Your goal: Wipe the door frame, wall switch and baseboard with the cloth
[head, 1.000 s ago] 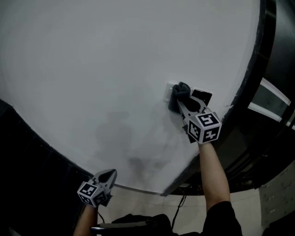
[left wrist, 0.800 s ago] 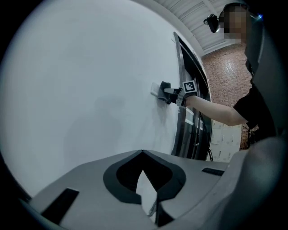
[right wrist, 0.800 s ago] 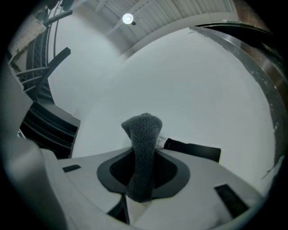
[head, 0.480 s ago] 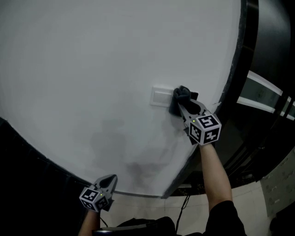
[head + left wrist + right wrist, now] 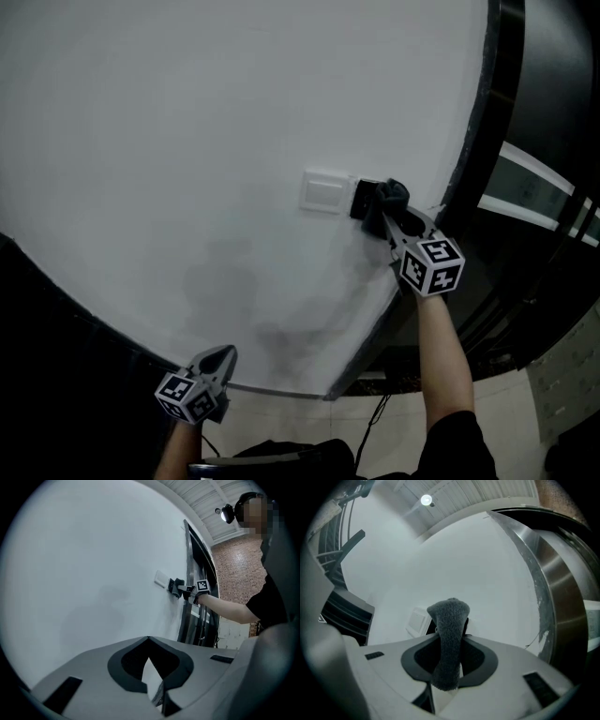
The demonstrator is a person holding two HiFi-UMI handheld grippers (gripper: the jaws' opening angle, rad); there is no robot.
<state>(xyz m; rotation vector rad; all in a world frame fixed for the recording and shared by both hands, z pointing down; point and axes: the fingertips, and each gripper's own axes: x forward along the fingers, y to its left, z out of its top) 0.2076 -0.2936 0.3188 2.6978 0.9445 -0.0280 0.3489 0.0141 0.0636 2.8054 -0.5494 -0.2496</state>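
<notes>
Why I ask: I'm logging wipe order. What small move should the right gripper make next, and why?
Probably slide the right gripper, shut on the cloth, slightly right along the wall toward the dark door frame. The cloth sits just right of the uncovered white wall switch, and the frame stands close on that side.

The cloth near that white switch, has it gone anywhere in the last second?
The cloth, clamped in the right tool, slid right off the wall switch, which now shows whole, toward the dark door frame. Nothing was taken up or let go. The left tool stayed low by the wall, shut and empty.
</notes>
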